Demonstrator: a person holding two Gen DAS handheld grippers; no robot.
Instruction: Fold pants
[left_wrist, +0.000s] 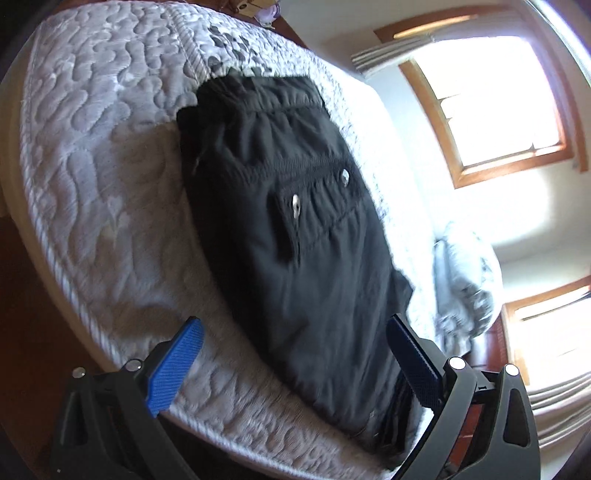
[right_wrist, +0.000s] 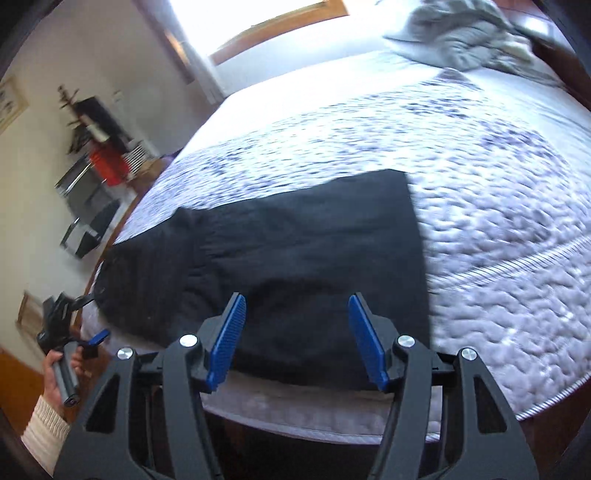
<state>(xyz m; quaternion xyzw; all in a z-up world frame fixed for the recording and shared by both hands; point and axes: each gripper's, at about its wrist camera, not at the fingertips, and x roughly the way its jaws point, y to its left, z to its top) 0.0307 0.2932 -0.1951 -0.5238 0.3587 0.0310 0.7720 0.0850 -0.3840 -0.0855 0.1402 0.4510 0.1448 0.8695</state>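
Black pants (left_wrist: 295, 229) lie folded in a compact stack on the white quilted mattress (left_wrist: 92, 155), waistband away from me, with a pocket flap and snap showing. My left gripper (left_wrist: 291, 328) is open and empty, jaws wide, held above the near end of the stack. In the right wrist view the pants (right_wrist: 288, 251) lie flat near the mattress's (right_wrist: 498, 221) front edge. My right gripper (right_wrist: 297, 299) is open and empty, hovering over the pants' near edge. The left gripper also shows in that view (right_wrist: 92, 339), held in a hand at the far left.
A crumpled grey blanket (left_wrist: 465, 280) lies at the head of the bed, also in the right wrist view (right_wrist: 465, 33). Bright windows (left_wrist: 491, 99) are behind. A clothes rack with red cloth (right_wrist: 107, 162) stands by the wall. Wooden floor surrounds the bed.
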